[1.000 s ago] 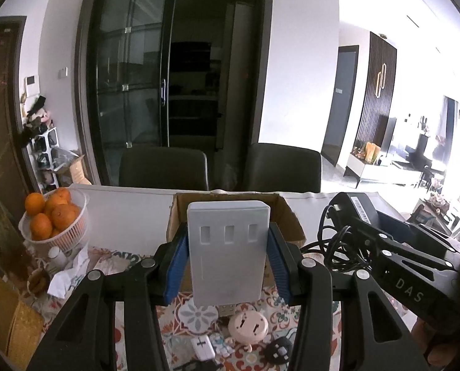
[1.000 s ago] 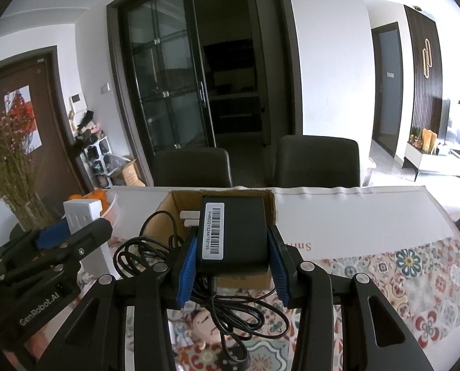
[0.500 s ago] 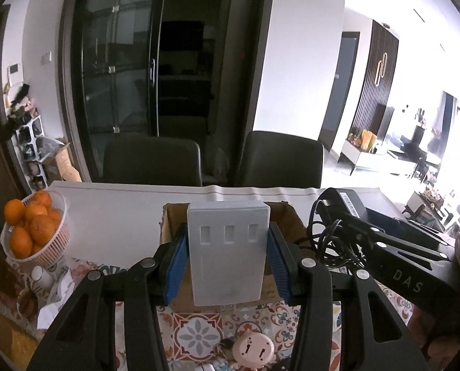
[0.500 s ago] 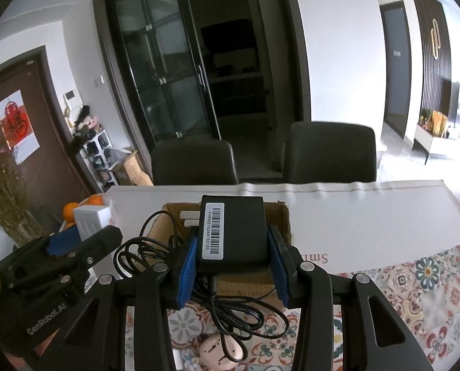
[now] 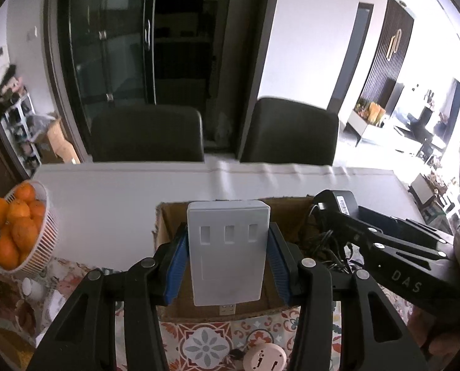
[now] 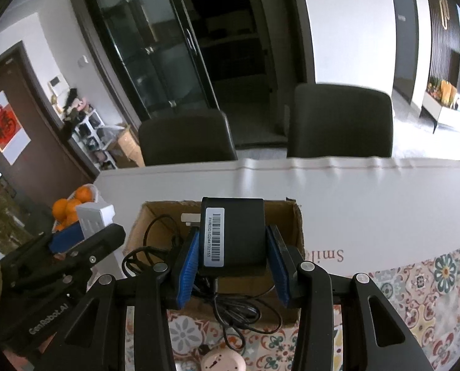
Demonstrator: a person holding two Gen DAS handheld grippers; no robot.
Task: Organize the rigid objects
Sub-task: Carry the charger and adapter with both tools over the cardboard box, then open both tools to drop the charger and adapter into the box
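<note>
Table (image 5: 112, 191) with cardboard box (image 6: 294, 225), orange basket (image 5: 41, 247).

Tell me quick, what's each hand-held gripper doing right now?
Left hand-held gripper: closed on a white box.
Right hand-held gripper: closed on a black charger, its cord dangling.

The left gripper (image 5: 228, 256), black with blue pads, clamps a white rectangular plastic charger block (image 5: 228, 250) at centre, above an open brown cardboard box (image 5: 168, 219). At three o'clock, the right gripper (image 5: 338, 213) carries a black power adapter (image 5: 342, 202) with tangled cable. At nine o'clock, a white slatted basket (image 5: 41, 247) of oranges (image 5: 11, 225) stands on the tabletop (image 5: 121, 191). A round pink plug (image 5: 265, 360) lies at six o'clock.
</note>
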